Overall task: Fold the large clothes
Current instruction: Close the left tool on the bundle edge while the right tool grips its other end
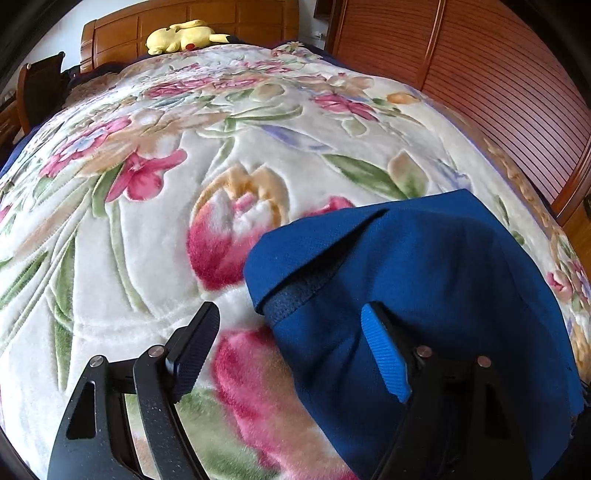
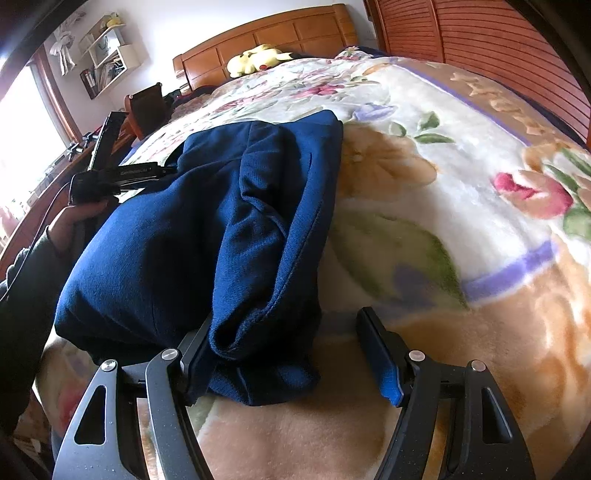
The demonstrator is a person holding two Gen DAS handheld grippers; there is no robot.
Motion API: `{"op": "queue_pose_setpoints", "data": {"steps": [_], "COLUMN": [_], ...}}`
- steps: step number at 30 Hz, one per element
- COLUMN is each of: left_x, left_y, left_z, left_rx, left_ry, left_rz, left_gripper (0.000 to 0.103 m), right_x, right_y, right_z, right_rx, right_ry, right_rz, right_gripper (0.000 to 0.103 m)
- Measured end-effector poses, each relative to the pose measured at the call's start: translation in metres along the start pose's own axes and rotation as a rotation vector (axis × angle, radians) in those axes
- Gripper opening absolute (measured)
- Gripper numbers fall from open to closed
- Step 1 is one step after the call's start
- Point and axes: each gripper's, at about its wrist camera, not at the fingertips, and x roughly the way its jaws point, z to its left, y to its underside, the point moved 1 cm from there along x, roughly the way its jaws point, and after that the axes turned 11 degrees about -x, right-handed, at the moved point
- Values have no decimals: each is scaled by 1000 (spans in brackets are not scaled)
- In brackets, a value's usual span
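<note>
A dark blue garment [image 1: 424, 280] lies folded on the floral blanket [image 1: 155, 236] that covers the bed. My left gripper [image 1: 291, 347] is open at the garment's near left corner. Its blue-padded finger sits over the cloth and its black finger over bare blanket, neither pressing. In the right wrist view the garment [image 2: 192, 229] is bunched lengthwise, and its near end lies between the jaws of my open right gripper [image 2: 288, 354]. The cloth rests against the left finger and stays clear of the right pad. A hand [image 2: 74, 218] holds the left gripper's body [image 2: 125, 173] at the garment's far side.
A yellow plush toy [image 1: 184, 35] lies by the wooden headboard [image 1: 207, 18]. Louvred wooden doors [image 1: 498, 81] run along the bed's right side. A chair [image 2: 147, 107], wall shelves [image 2: 107, 55] and a bright window [image 2: 26, 122] are on the left.
</note>
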Motion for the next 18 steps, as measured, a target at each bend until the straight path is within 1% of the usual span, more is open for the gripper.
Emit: {"op": "queue_pose_setpoints", "data": {"steps": [9, 13, 15, 17, 18], "left_x": [2, 2, 4, 6, 6], "left_y": [-3, -6, -9, -12, -13], "left_z": [-1, 3, 4, 5, 6], "left_rx": [16, -24, -37, -46, -57], "left_ry": [-7, 18, 32, 65, 85], "left_rz": [-5, 2, 9, 19, 29], "left_gripper": [80, 80, 79, 64, 59], "right_x": [0, -2, -3, -3, -3], "right_y": [0, 0, -1, -2, -2], "right_z": [0, -1, -2, -1, -1], "right_rx": [-1, 11, 26, 40, 49], "right_ry": [1, -7, -16, -33, -49], "right_rz": [-1, 5, 10, 12, 12], "right_gripper": [72, 72, 68, 62, 53]}}
